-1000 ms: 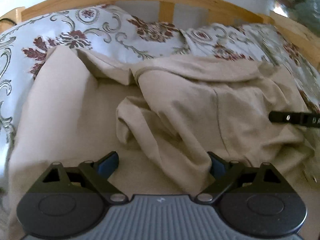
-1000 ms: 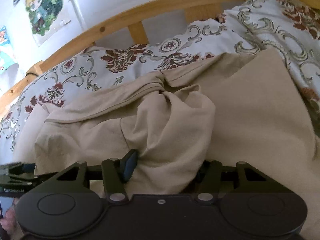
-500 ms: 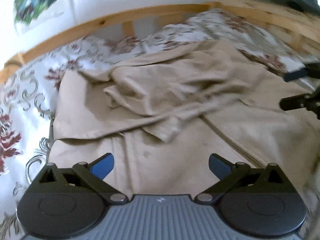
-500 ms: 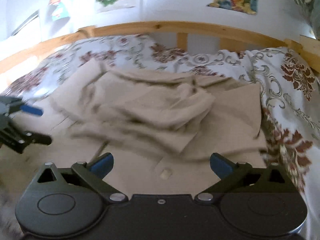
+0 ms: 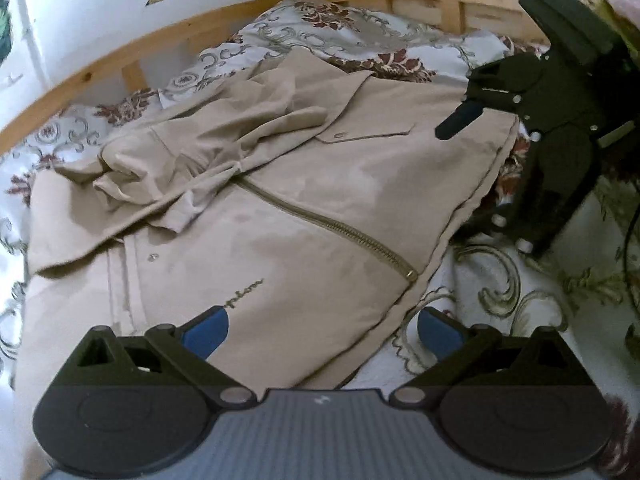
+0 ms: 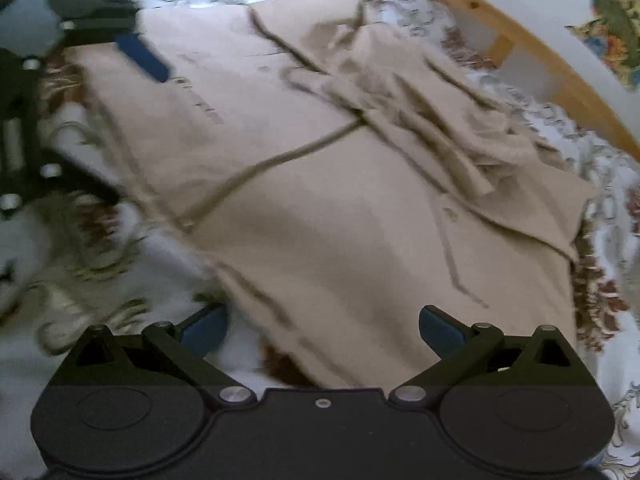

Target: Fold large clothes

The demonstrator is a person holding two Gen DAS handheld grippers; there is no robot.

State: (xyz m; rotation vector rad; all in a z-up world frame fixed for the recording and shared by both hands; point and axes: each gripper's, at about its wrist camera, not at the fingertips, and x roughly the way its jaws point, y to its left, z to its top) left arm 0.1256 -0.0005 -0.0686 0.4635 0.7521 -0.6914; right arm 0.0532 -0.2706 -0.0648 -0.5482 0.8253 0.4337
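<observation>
Beige jacket (image 5: 320,184) is lying flat on the flowered bedspread (image 5: 500,280) w/ sleeves bunched toward the headboard (image 5: 120,60). Left gripper (image 5: 322,330) is hovering over jacket's hem, fingers spread, nothing pinched. Right gripper (image 6: 322,330) fingers are closing slightly, empty, over jacket's hem.

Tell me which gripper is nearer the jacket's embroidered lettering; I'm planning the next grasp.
Left. The left gripper hovers beside the lettering; the right gripper, jaws closing with nothing gripped, is beyond the zipper, over the jacket's other half.
</observation>
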